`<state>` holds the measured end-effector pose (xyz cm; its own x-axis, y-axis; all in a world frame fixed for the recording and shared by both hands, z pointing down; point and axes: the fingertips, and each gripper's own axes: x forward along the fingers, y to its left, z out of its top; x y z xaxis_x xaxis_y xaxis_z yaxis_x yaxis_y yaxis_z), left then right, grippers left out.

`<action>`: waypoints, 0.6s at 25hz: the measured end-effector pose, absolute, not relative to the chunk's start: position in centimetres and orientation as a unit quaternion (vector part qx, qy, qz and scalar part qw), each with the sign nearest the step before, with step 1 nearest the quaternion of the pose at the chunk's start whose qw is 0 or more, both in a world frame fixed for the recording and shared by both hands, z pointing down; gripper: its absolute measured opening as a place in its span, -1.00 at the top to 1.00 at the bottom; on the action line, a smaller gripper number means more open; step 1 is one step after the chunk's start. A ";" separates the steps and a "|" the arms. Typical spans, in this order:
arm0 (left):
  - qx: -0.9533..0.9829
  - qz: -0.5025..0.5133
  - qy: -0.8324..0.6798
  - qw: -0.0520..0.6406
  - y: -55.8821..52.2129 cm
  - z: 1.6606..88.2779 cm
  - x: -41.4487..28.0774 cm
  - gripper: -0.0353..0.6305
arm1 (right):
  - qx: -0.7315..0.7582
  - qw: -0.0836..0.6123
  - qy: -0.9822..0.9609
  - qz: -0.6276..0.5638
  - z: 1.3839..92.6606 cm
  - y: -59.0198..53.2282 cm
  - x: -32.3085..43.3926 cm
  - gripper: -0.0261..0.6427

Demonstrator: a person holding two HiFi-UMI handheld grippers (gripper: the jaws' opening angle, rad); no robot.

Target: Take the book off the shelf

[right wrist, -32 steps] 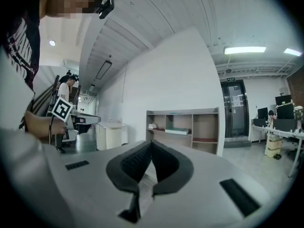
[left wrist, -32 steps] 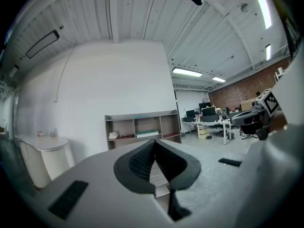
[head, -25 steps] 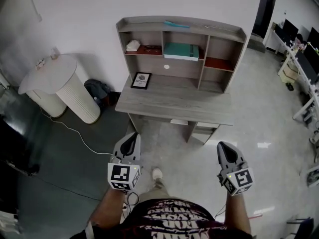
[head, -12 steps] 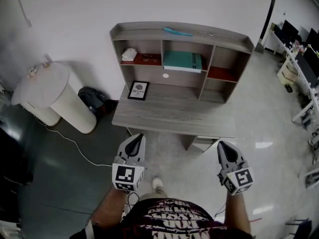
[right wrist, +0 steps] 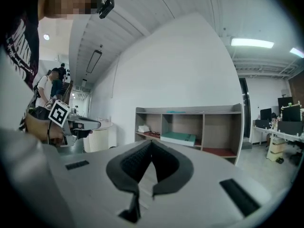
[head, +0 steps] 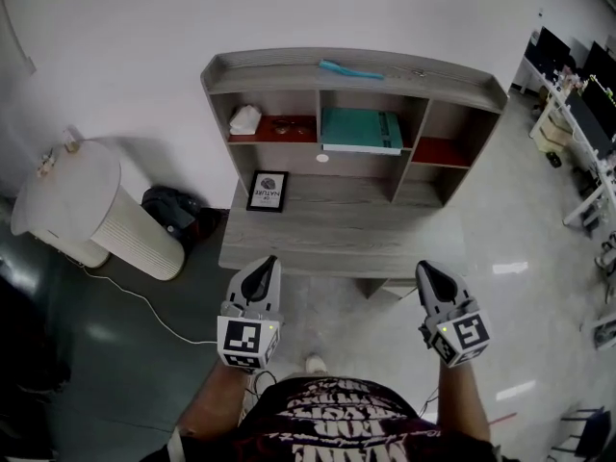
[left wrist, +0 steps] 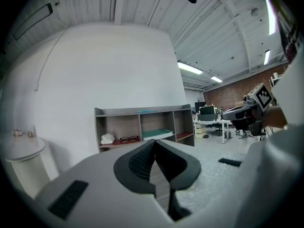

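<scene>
A teal book [head: 361, 128] lies flat in the middle compartment of the grey shelf unit [head: 351, 68] on the desk [head: 337, 239]; it also shows as the teal book [left wrist: 157, 133] and the teal book [right wrist: 178, 138] in the gripper views. My left gripper [head: 261, 275] hangs in front of the desk's near edge, jaws shut and empty. My right gripper [head: 428, 277] hangs level with it on the right, also shut with nothing held. Both are well short of the shelf.
The left compartment holds a white object [head: 244, 118] and glasses [head: 282, 126] on a red mat. A small framed picture [head: 269, 191] stands on the desk. A thin teal item [head: 350, 68] lies on the shelf top. A white ribbed bin [head: 82, 210] and dark bag [head: 171, 208] stand left.
The desk and shelf have come nearer and lower in the head view as the person stepped forward. Both grippers keep their places, shut.
</scene>
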<state>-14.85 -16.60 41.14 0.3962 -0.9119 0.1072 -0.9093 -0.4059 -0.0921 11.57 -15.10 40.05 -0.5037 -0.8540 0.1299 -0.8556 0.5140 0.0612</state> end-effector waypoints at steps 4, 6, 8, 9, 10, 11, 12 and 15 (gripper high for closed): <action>-0.839 -0.065 0.540 0.005 -19.1 41.7 -16.6 0.88 | 0.497 0.075 -0.864 0.001 39.9 -16.9 9.6 0.91; -0.840 -0.061 0.540 -0.005 -19.8 42.0 -17.0 0.88 | 0.498 0.074 -0.864 0.002 39.8 -17.3 9.0 0.91; -0.842 -0.058 0.536 -0.007 -20.2 42.1 -17.1 0.88 | 0.498 0.082 -0.863 0.004 40.0 -17.4 8.7 0.91; -0.844 -0.057 0.533 -0.005 -20.4 42.1 -17.1 0.88 | 0.500 0.088 -0.862 0.006 40.1 -17.5 8.8 0.91; -0.845 -0.057 0.531 -0.005 -20.5 42.1 -17.0 0.88 | 0.501 0.090 -0.860 0.006 40.1 -17.6 8.9 0.91; -0.846 -0.056 0.530 -0.005 -20.6 42.2 -17.0 0.88 | 0.503 0.090 -0.860 0.007 40.1 -17.7 8.9 0.91; -0.846 -0.055 0.530 -0.006 -20.7 42.4 -17.1 0.88 | 0.503 0.087 -0.860 0.009 40.0 -17.8 8.8 0.91; -0.844 -0.053 0.533 -0.013 -21.0 42.9 -17.5 0.88 | 0.496 0.085 -0.864 0.015 40.1 -18.3 8.2 0.91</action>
